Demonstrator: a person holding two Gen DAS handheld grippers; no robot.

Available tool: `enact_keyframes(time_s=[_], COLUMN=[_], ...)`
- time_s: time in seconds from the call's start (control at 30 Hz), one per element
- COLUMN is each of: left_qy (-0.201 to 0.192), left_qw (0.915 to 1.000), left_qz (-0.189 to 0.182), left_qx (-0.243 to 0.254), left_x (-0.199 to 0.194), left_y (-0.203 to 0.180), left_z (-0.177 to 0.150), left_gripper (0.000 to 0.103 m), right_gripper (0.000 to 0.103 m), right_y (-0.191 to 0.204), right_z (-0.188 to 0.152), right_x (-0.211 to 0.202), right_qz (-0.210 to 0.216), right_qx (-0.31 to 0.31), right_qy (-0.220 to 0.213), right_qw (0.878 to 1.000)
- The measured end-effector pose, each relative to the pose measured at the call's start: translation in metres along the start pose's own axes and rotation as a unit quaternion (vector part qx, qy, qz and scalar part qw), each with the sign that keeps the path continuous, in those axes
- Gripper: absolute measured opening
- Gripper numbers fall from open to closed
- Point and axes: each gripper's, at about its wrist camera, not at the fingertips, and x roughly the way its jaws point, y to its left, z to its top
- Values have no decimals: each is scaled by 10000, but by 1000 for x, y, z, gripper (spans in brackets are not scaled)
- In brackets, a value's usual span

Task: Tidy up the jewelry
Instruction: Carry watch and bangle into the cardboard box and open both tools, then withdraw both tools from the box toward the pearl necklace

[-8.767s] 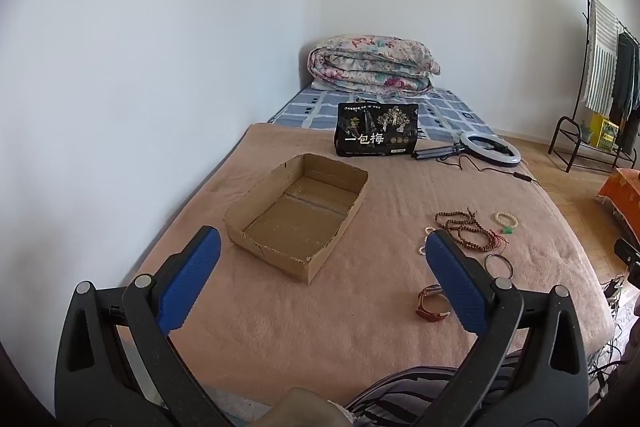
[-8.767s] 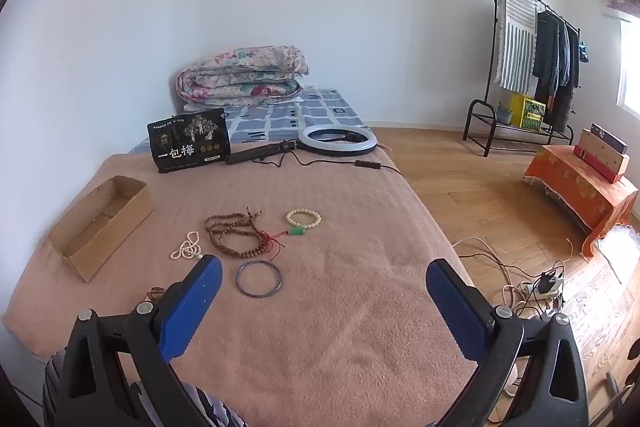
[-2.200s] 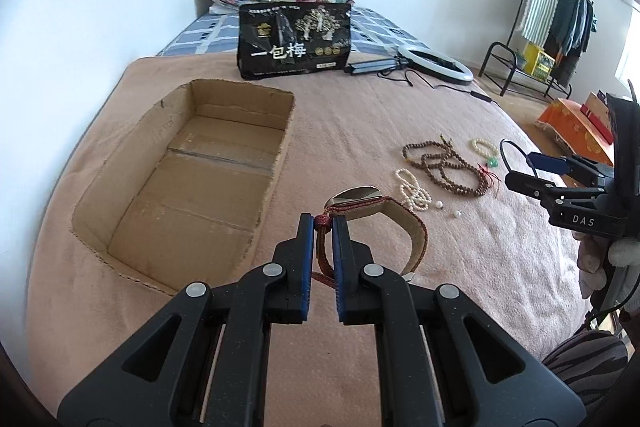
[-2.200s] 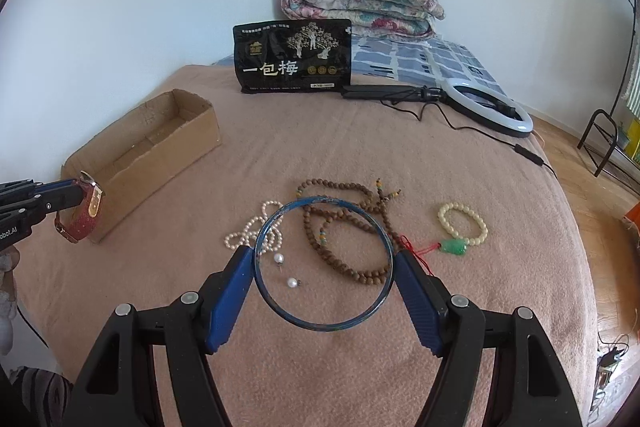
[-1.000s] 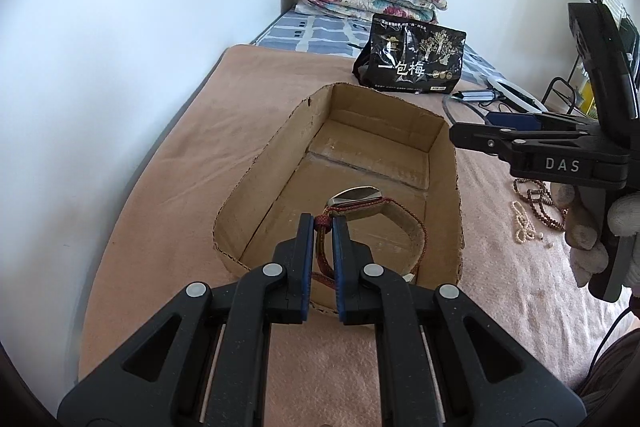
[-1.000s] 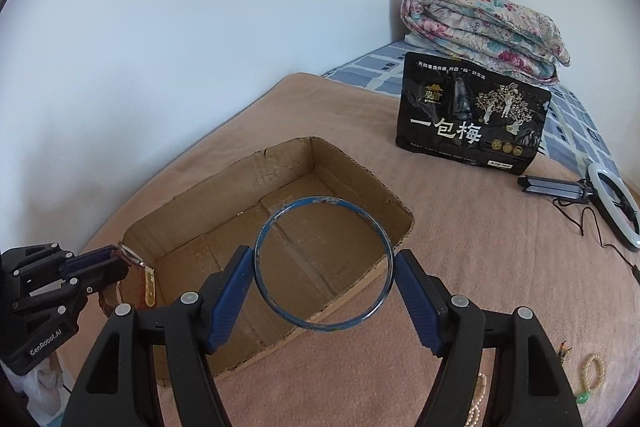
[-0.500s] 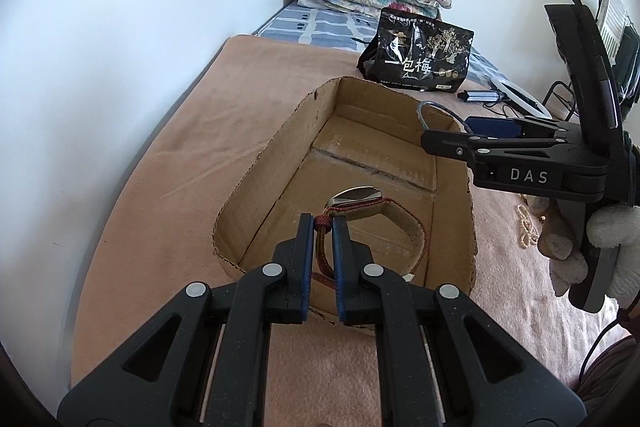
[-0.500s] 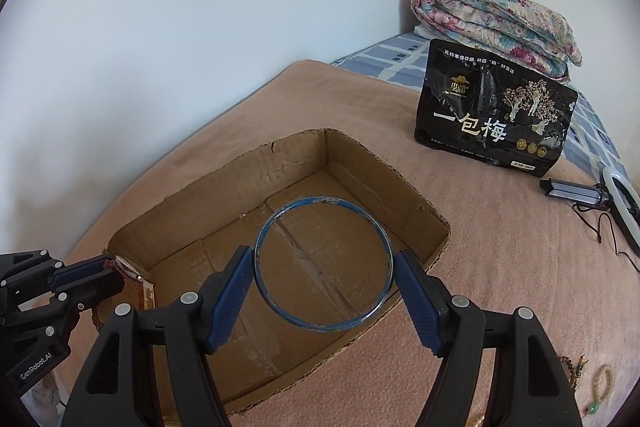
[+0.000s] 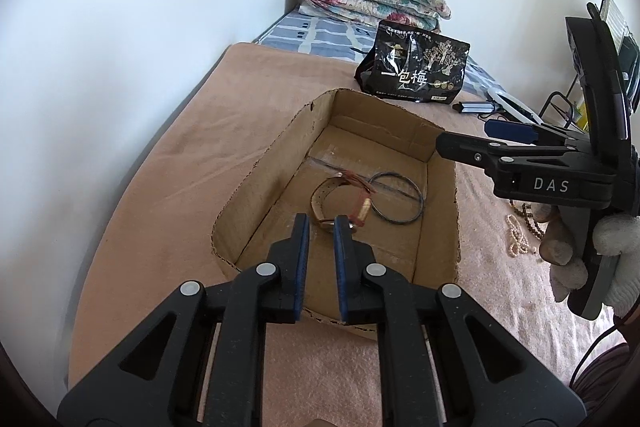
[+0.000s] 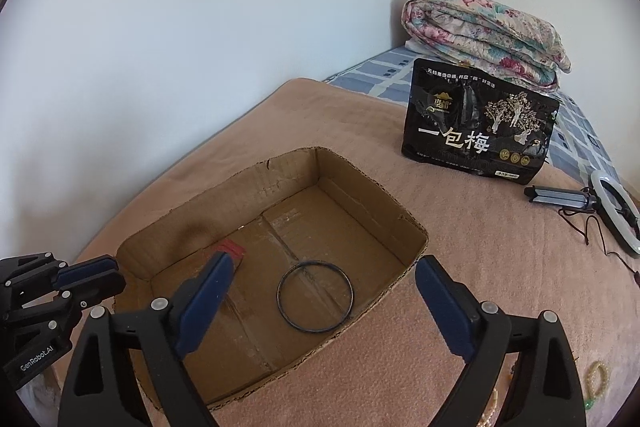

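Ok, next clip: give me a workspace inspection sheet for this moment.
Surface: bed with tan blanket.
Job's things: cardboard box holds the watch and thin bangle; pearl strand and pale bead bracelet lie outside on the blanket.
Clutter: black snack bag, ring light.
Grippers: left claw slightly parted, empty; right claw wide open, empty.
Cables: ring light cord.
Surroundings: folded quilt, white wall.
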Motion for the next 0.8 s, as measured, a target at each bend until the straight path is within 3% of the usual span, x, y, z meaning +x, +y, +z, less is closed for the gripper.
enact_keyframes(time_s=[0.4, 0.8], left_qy=[-181, -221], left_qw=[9996, 9971], left_qz=[-221, -454], left_qx=[84, 575], left_x=[-20, -31], left_y=[-18, -70], left_z=[-1, -5], left_gripper=[9, 12], right_gripper=[94, 94], right_y=[-17, -68], right_z=[-4, -34], right_x=[-45, -101], right_qz=[-124, -392], right_qx=[46, 304], right_qy=[-261, -450], right_qw=[9996, 9978])
